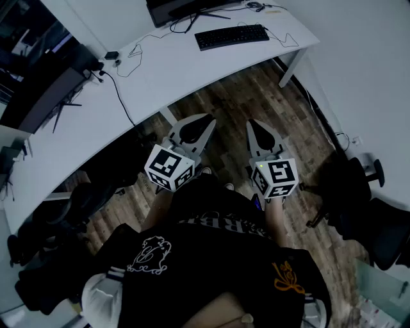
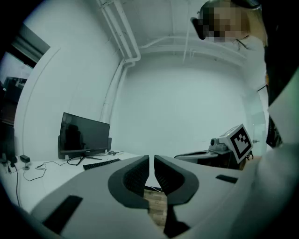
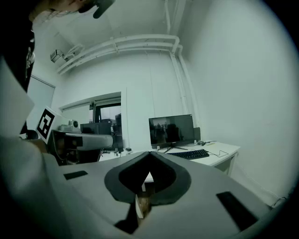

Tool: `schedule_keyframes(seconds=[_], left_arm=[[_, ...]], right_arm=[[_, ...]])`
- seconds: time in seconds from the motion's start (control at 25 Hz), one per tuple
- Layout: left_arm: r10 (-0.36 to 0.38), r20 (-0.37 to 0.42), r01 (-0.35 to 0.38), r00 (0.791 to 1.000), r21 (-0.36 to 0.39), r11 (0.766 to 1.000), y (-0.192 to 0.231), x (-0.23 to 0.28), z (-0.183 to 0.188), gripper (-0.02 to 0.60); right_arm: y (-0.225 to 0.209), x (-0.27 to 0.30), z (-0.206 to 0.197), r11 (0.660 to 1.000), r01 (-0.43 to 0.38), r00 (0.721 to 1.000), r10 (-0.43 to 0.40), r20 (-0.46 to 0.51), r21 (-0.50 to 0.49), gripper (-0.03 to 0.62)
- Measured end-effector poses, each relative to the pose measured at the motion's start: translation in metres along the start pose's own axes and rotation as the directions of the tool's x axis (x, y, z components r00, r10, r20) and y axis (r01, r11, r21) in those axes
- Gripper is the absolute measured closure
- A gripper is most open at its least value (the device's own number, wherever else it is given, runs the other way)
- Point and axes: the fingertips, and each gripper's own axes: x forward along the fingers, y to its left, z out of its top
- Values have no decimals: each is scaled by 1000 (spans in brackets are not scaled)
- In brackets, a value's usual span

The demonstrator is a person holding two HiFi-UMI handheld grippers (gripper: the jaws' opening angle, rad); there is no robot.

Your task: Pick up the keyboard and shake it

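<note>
- The left tool (image 1: 204, 122) was held out in front of the person's body above the wooden floor (image 1: 256, 102), pointing roughly level toward the white counter (image 1: 160, 70).
- In the left gripper view the left tool (image 2: 151, 158) had its jaws drawn narrow, only a thin slit showing between the ribbed pads, and nothing was in that slit.
- The right tool (image 1: 254, 125) was just beside the left one, the two roughly parallel and apart from each other.
- In the right gripper view the right tool (image 3: 149, 153) had its jaw tips pressed together, and it held nothing.
- The black keyboard (image 1: 232, 36) lay flat on the counter near its far right end, well apart from both tools and untouched.
- It also showed past the left jaws (image 2: 102, 164) and to the right of the right jaws (image 3: 189, 154).
- A dark monitor (image 1: 186, 8) stood just behind the keyboard.
- A thin black cable (image 1: 118, 90) trailed across the counter to the left of the keyboard.
- A black chair (image 1: 378, 218) stood on the floor at the person's right.
</note>
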Motion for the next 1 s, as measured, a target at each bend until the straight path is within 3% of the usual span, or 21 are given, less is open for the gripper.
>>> schedule_keyframes(seconds=[0.2, 0.68, 1.0], left_arm=[[2, -8, -2, 1000, 5, 1000, -21, 3, -5, 532], [36, -50, -37, 998, -20, 999, -11, 15, -15, 532], [12, -60, -15, 998, -39, 999, 30, 61, -21, 532]], right_arm=[[-10, -15, -2, 1000, -10, 1000, 10, 16, 5, 580], [-14, 1, -10, 999, -41, 999, 41, -3, -1, 579], [-44, 48, -13, 1000, -15, 999, 15, -33, 4, 579]])
